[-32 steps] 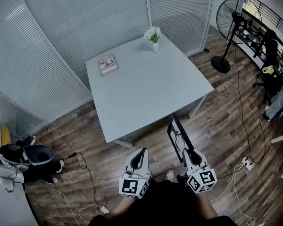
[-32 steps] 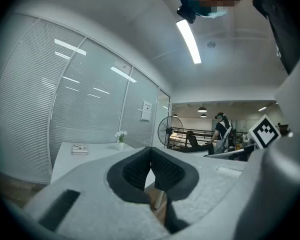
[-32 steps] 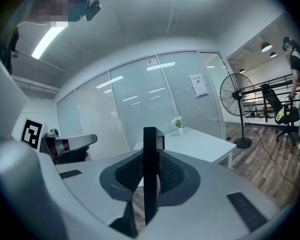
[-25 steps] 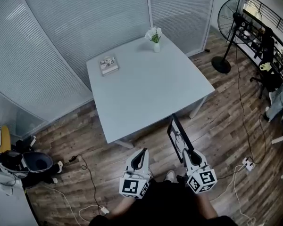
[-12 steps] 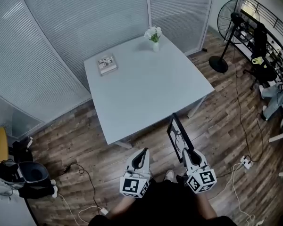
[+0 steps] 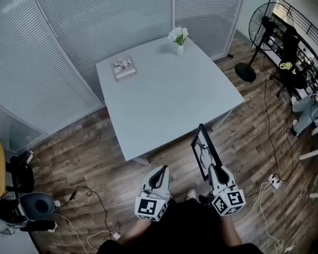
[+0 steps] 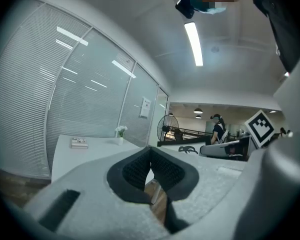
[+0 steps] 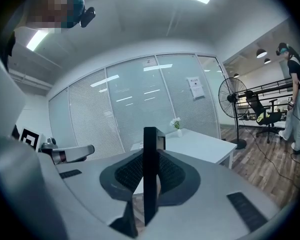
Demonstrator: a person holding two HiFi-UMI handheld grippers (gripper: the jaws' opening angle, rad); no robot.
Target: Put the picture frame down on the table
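A black picture frame (image 6: 203, 152) with a line drawing stands on edge in my right gripper (image 6: 212, 169), which is shut on its lower edge. In the right gripper view the frame (image 8: 150, 174) shows edge-on, upright between the jaws. It hangs over the wooden floor, just short of the white table's (image 6: 164, 99) near right edge. My left gripper (image 6: 159, 178) is shut with nothing in it, held low to the frame's left; its jaws meet in the left gripper view (image 7: 151, 156).
On the table stand a small vase of white flowers (image 6: 179, 40) at the far corner and a small book (image 6: 124, 69) at the far left. A floor fan (image 6: 262, 28) stands to the right, cables (image 6: 95, 200) lie on the floor, and glass partitions are behind.
The table and room have shifted slightly in the head view as the camera moved. The frame now sits a little higher and further right in view. Both grippers keep their hold and pose.
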